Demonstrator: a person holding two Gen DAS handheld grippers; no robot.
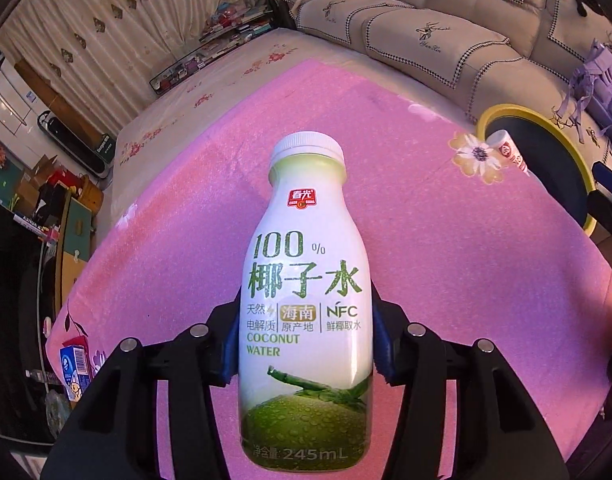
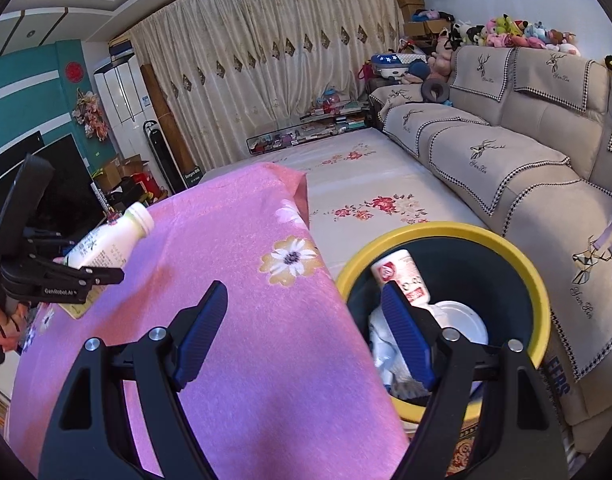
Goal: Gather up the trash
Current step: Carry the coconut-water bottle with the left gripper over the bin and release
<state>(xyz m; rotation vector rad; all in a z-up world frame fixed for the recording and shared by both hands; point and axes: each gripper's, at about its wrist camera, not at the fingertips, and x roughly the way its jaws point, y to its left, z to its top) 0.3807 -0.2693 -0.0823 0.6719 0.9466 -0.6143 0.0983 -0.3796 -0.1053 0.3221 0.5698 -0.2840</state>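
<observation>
My left gripper is shut on a white and green coconut water bottle with a white cap, held above the pink tablecloth. The bottle and left gripper also show at the left of the right wrist view. My right gripper is open and empty, its fingers straddling the table's right edge and the yellow-rimmed dark bin. The bin holds a red and white bottle, a white lid and crumpled white trash.
A blue milk carton stands at the table's left edge. A beige sofa runs along the right behind the bin. A floral-covered surface lies beyond the table. A TV and boxes stand at the left.
</observation>
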